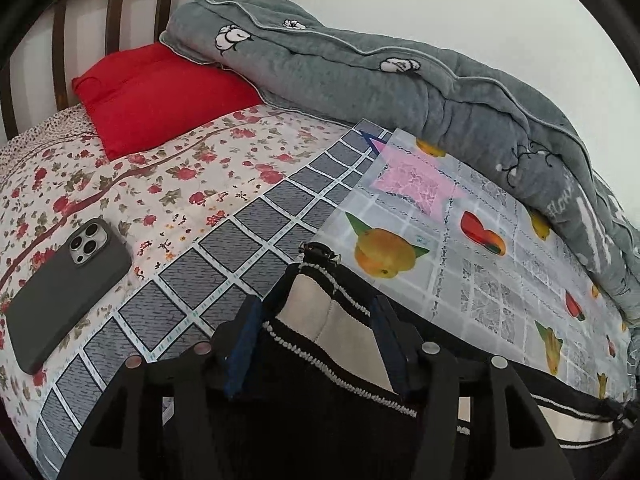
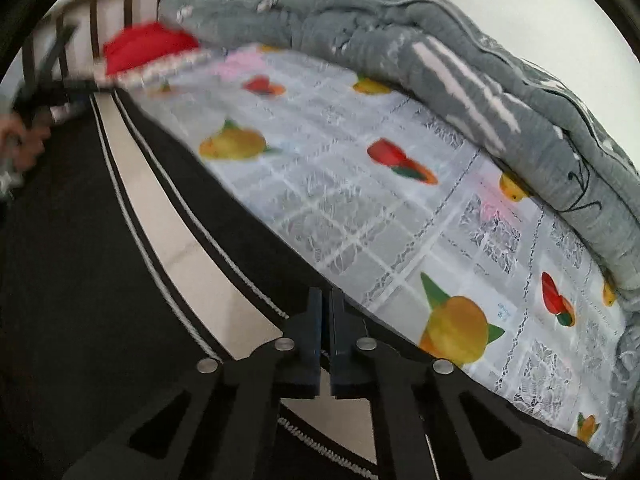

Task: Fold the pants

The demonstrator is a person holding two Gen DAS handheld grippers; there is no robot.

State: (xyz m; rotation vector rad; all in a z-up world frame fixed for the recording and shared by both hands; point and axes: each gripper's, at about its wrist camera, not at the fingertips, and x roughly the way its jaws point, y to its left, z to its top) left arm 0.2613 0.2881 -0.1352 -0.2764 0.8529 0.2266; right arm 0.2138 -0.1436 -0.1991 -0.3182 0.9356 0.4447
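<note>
The bed [image 1: 168,184] stretches ahead of both grippers, with a grey quilt [image 1: 360,72] heaped along its far side and a red pillow [image 1: 160,96] beyond the left gripper [image 1: 316,336]. The black pants [image 2: 80,280] with a cream stripe lie under both grippers. The left gripper, half open, holds the waistband; the right gripper [image 2: 326,320] is pinched closed on the pants' edge. A phone [image 1: 64,292] lies left of the left gripper.
</note>
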